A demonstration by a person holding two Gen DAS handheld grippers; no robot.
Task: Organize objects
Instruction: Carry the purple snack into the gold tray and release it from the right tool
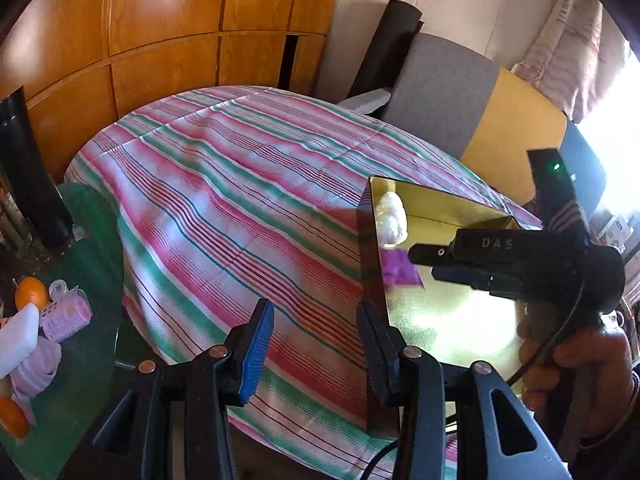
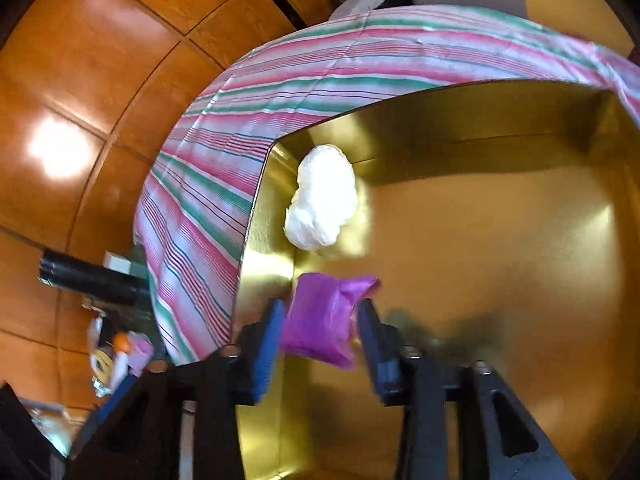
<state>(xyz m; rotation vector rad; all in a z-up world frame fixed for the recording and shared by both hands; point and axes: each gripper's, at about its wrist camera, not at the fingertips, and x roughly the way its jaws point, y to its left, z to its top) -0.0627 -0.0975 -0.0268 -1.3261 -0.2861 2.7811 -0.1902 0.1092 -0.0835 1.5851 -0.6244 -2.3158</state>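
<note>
Step in hand, as I judged it: dropping the purple packet (image 2: 326, 320) into the gold box (image 2: 500, 240), beside the white wad (image 2: 322, 198) by the left wall. My right gripper (image 2: 320, 332) stood parted over the box floor, the packet between its fingers but apparently let go, not pinched. My left gripper (image 1: 316, 344) hung released and empty above the striped tablecloth (image 1: 224, 208). Next I needed to back the right out and fetch from the pile (image 1: 44, 320) on the green table

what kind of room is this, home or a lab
Most likely a lived-in home, perhaps a dining or living room. A striped tablecloth covers a round table, wooden panelled cabinets line the wall, and a patterned curtain hangs at a sunny window. A gold-lined box sits on the table.
</note>
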